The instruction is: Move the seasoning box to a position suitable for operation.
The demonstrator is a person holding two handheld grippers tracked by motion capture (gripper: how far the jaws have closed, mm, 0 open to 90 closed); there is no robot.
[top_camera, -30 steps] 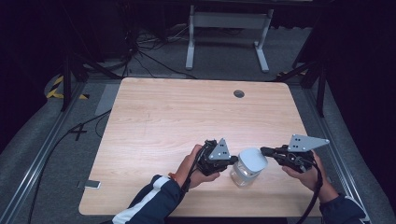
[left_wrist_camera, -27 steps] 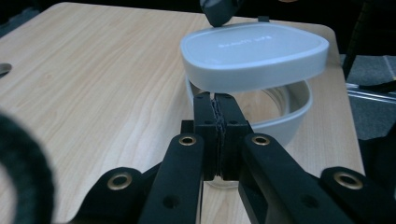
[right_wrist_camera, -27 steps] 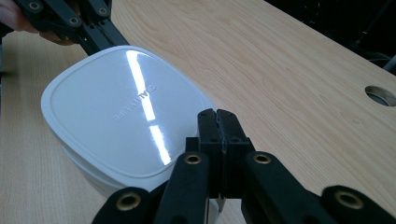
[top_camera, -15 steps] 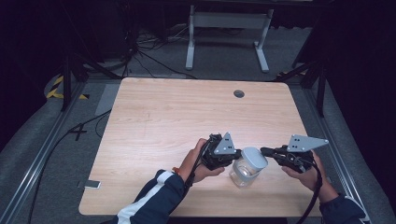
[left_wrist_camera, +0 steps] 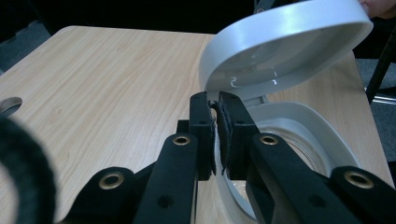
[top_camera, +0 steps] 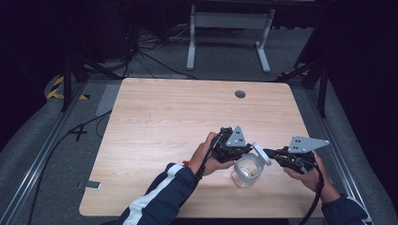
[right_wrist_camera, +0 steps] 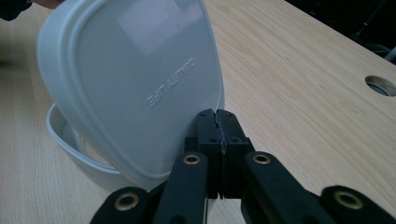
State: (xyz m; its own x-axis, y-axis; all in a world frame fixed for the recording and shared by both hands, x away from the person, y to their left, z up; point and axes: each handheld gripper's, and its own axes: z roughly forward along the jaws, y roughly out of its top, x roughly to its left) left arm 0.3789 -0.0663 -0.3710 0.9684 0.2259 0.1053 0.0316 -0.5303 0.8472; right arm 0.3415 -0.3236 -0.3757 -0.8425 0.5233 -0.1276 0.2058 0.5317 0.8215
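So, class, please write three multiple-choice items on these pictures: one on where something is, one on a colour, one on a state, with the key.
1. Where does the jar stand on the table?
A. near edge, between the grippers
B. far left corner
C. beside the round hole

2. What colour is the lid?
A. red
B. white
C. black

3. How is the lid?
A. flat and closed on the jar
B. lying on the table
C. tilted up off the jar's rim

Key: 1 A, the high view shows it between the left gripper and right gripper; 2 B, both gripper views show white plastic; 3 C, it stands raised above the open rim.
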